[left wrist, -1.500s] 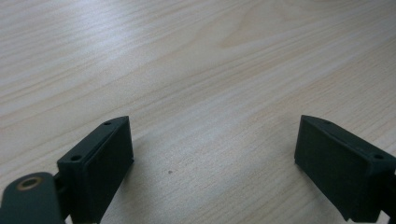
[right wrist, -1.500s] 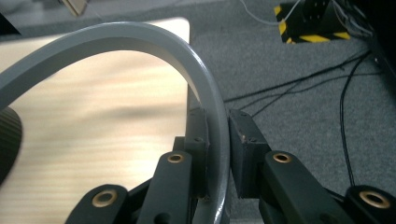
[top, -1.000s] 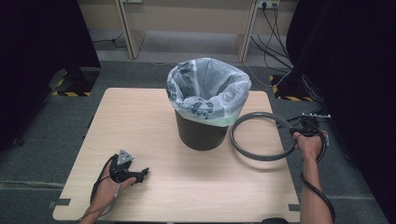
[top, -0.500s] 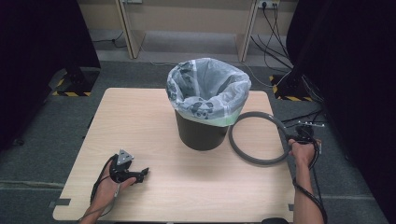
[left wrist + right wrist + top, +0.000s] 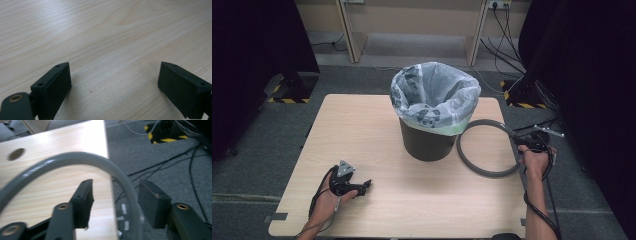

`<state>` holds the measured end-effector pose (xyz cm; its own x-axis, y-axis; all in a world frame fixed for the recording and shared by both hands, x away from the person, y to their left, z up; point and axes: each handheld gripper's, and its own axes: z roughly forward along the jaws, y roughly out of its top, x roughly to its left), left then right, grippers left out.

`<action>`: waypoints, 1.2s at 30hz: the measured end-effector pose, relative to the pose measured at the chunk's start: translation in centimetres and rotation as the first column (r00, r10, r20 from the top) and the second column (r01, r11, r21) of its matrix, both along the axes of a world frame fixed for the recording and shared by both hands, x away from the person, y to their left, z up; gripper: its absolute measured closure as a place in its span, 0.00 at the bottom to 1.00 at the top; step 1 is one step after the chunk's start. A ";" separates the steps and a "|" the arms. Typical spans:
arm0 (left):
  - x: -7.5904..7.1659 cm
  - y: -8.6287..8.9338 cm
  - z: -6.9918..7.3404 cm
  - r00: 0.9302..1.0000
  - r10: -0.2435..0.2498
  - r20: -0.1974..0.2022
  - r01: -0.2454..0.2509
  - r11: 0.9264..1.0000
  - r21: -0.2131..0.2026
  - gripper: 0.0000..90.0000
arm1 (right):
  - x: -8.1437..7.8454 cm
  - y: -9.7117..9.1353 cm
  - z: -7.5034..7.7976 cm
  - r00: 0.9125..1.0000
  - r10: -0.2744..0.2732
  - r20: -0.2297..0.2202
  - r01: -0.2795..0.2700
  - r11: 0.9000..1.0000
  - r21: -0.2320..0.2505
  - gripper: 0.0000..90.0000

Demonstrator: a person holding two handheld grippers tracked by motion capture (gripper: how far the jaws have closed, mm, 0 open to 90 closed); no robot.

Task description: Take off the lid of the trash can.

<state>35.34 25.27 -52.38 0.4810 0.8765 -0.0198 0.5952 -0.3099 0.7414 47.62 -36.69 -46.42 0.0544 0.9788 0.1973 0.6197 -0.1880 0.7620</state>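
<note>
High view: the grey ring (image 5: 486,148) lies flat on the right part of the table (image 5: 362,130), just beside the bin (image 5: 432,117), and being round it has no long axis; the right gripper (image 5: 532,145) is at its right edge. Left gripper view: the left gripper (image 5: 112,87) has its jaws wide apart over bare wood. Right gripper view: the jaws have just been opening, the ring's rim (image 5: 120,177) passes between them untouched, so I judge the hand should draw straight back without dragging it.

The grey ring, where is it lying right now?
In the high view the grey ring lies flat on the table's right side, beside the bagged bin, its outer edge between the right gripper's just-opened jaws.
</note>
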 end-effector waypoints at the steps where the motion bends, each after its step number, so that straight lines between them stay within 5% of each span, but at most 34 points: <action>1: 0.0 0.0 0.0 1.000 0.000 0.000 0.000 1.000 0.000 0.12 | -0.1 0.4 0.2 1.000 0.013 0.001 -0.013 1.000 0.003 0.49; 12: 0.0 0.0 0.0 1.000 0.001 0.000 -0.001 1.000 0.000 0.12 | 0.2 3.8 2.5 0.990 0.132 0.045 -0.134 0.989 0.058 0.36; 30: 0.0 0.0 0.0 1.000 0.001 0.000 -0.001 1.000 0.000 0.12 | 0.8 8.2 8.4 0.947 0.295 0.131 -0.306 0.949 0.075 0.29; 36: 0.0 0.0 0.0 1.000 0.000 -0.001 0.000 1.000 -0.001 0.12 | 1.6 9.1 10.5 0.940 0.315 0.133 -0.323 0.945 0.047 0.29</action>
